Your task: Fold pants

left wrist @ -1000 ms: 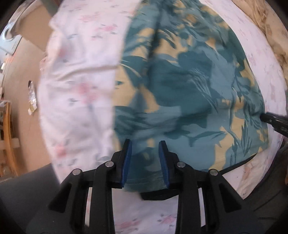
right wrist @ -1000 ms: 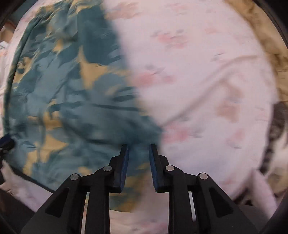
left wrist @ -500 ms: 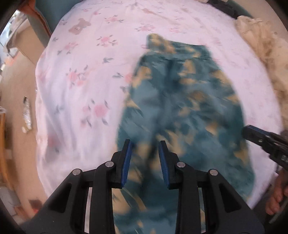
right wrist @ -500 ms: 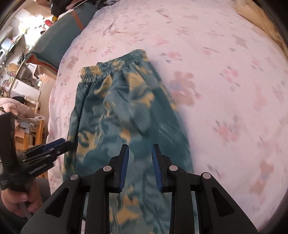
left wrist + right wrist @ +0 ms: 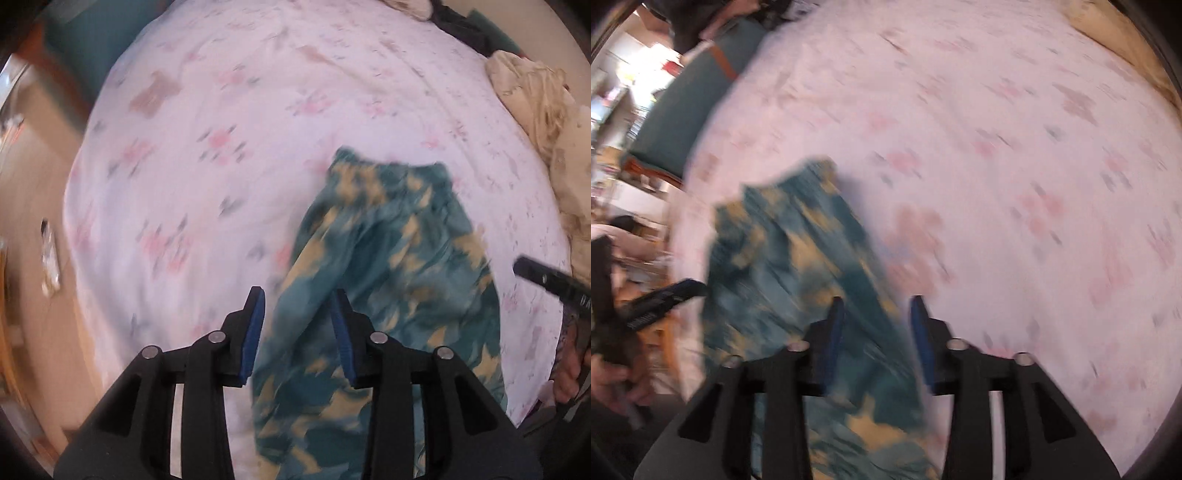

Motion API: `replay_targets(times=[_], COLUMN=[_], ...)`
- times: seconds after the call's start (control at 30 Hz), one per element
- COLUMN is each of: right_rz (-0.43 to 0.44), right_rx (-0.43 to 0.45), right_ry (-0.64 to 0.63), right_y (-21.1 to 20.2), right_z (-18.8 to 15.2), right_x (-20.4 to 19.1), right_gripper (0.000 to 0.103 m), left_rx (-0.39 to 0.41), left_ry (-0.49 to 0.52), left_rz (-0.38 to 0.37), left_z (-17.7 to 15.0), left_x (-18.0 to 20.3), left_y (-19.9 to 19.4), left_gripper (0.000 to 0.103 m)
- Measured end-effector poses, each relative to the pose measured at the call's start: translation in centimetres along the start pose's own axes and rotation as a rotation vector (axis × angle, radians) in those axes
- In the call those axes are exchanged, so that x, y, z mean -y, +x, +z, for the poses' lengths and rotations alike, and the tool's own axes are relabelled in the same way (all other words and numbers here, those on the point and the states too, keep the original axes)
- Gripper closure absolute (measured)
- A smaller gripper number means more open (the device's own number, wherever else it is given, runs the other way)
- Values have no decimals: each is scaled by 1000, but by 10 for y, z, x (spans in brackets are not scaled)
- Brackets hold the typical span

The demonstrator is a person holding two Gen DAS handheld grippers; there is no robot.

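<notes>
Teal-and-yellow patterned pants (image 5: 391,266) lie flat on floral bedsheet (image 5: 221,155), waistband at far end. Left claw (image 5: 297,314) open, hovering over pants' left edge, no contact seen. Right claw (image 5: 877,317) open, above pants' right edge. Both views motion-blurred.

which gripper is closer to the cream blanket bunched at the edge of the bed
Right. The right gripper reaches in just below the cream blanket, on that side of the pants; the left gripper is across them.
</notes>
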State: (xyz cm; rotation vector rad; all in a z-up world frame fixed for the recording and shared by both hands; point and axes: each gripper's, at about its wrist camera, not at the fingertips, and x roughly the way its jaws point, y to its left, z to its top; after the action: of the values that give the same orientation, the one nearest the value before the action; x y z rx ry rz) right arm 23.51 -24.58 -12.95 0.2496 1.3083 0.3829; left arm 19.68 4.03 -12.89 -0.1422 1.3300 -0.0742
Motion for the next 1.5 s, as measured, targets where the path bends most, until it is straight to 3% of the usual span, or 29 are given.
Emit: replay_targets(times=[0.17,0.23,0.37,0.43,0.47,0.53,0.67,0.77,0.83,0.9,0.93,0.97,1.0,1.03,1.07,1.17,1.2,1.27,1.3,1.33,1.4,1.5], right_rz=[64,72,26,15,22,23,6,10,68,101,124,129,141,148,166,175,176,166,166,159,134,141], right_rx=[4,-1,-37,-31,-16,13,45,-1,2,10,11,11,4,-2,-5,-24,-40,-102,-113,-116,-84,-71], right_ry=[27,27,-2,-33,-50,-60,-36,12,32,22,14,11,16,23,30,33,36,26,13,-9,-87,-120], right_y=[28,42,73,82,81,74,64,70,64,57,55,55,56,57,61,71,78,95,98,98,91,81], right_z=[52,65,78,80,79,76,79,82,83,83,85,85,87,87,89,90,90,87,84,81,77,84], right_x=[-9,-16,-26,-29,-31,-29,-13,3,8,8,7,7,6,6,5,0,-1,-6,-11,-16,-28,-31], right_gripper=[56,56,56,70,87,102,103,103,98,94,91,81,62,53,48,48,48,53,66,71,79,84], left_rx=[-3,-15,-18,-11,-5,12,20,-25,-49,-33,-25,-25,-34,-42,-55,-86,-97,-138,-151,-161,-151,-124], left_ry=[33,56,112,135,145,168,192,208,162,131,125,124,124,122,118,134,138,160,185,199,273,341], left_rz=[-28,-44,-56,-75,-86,-107,-70,28,52,23,-6,-30,-62,-77,-89,-120,-150,-176,-209,-229,-195,-188], left_z=[32,42,48,48,51,56,72,81,86,89,90,92,94,96,98,104,106,105,105,103,100,103], left_x=[13,16,18,18,22,26,34,31,21,10,6,4,3,2,2,5,6,9,12,15,26,35], left_y=[24,36,39,34,33,24,32,54,59,53,51,50,52,55,59,73,79,86,86,83,75,61], left_gripper=[73,90,96,97,98,98,97,85,51,34,33,33,33,33,33,33,34,51,70,81,88,89])
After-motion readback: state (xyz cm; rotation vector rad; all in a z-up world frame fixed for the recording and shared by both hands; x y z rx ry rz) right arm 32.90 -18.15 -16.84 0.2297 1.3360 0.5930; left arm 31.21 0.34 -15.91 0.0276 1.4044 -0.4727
